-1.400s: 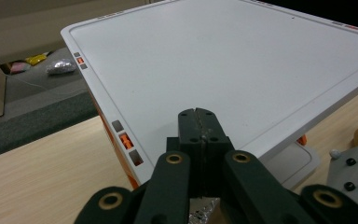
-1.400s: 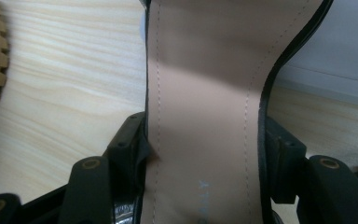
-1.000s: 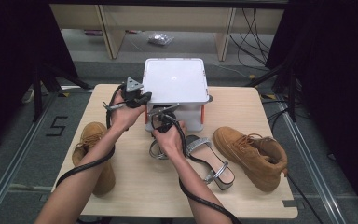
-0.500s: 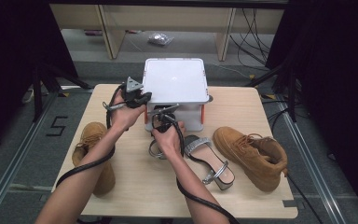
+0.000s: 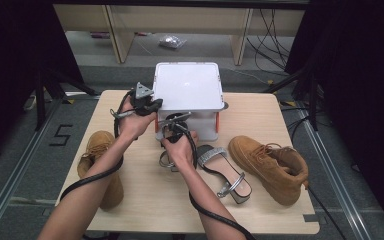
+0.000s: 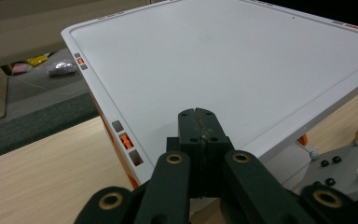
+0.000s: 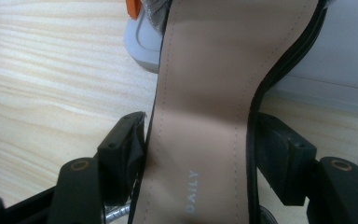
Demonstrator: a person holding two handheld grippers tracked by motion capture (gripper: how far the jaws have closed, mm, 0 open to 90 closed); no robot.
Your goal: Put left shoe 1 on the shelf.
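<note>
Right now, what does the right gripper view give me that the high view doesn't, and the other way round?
The right gripper view gives the sandal close up: a tan insole printed DAILY, lying between the jaws of the right gripper, which have just been opening, with a slight gap at one pad. The high view gives the layout: the left boot, the right boot, a second sandal, and the left gripper shut beside the white box. Both share the wooden table, the box and that sandal.
</note>
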